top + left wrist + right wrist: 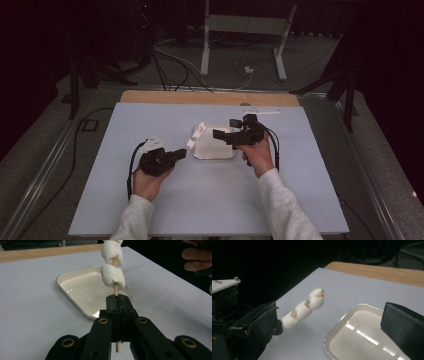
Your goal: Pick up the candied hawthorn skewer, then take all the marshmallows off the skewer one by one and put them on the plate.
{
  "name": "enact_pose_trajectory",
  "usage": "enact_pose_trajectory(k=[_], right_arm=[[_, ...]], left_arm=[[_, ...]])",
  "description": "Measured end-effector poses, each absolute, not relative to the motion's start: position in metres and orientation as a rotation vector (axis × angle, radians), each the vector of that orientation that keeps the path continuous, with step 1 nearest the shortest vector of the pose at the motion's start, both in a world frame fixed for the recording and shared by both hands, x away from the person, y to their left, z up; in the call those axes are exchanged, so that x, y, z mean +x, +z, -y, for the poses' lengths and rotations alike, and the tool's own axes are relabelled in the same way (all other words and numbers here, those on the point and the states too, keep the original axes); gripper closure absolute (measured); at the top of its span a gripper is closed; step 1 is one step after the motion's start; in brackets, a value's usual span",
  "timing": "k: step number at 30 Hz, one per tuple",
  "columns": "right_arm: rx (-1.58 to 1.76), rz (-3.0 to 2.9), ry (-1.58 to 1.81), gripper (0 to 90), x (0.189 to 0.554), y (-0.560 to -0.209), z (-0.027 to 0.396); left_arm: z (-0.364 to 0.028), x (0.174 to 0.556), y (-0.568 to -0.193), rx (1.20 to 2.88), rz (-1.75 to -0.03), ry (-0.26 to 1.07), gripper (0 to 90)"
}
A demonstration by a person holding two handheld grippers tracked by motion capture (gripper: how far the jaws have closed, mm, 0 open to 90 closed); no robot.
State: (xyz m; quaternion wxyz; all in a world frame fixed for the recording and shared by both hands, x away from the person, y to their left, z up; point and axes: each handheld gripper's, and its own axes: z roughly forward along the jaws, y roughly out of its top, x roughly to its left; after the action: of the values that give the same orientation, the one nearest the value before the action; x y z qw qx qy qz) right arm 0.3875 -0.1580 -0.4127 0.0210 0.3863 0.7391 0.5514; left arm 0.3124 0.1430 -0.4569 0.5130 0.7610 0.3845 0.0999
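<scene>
pinching the wooden skewer (115, 288) at its bare lower end, the left gripper (180, 154) lifts three marshmallows (303, 308) clear of the counter (150, 200), probably to keep them clean; beyond, the right gripper (227, 129) hovers spread over the empty white tray (216, 152).
</scene>
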Motion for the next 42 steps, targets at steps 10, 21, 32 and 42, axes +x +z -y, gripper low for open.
enact_pose_trajectory(k=[10,21,32,42], right_arm=[[1.228,-2.36,1.723,0.7,0.397,-0.419,0.143],[1.233,-2.457,1.731,12.7,0.402,-0.426,0.141],[1.342,-2.486,1.856,51.6,0.406,-0.428,0.141],[1.52,-2.49,1.865,68.5,0.41,-0.431,0.142]], left_arm=[[-0.138,0.311,-0.457,1.838,-0.893,0.244,90.0],[-0.135,0.309,-0.456,1.836,-0.87,0.252,90.0],[-0.131,0.31,-0.458,1.855,-0.842,0.241,90.0],[-0.128,0.31,-0.46,1.867,-0.825,0.234,90.0]])
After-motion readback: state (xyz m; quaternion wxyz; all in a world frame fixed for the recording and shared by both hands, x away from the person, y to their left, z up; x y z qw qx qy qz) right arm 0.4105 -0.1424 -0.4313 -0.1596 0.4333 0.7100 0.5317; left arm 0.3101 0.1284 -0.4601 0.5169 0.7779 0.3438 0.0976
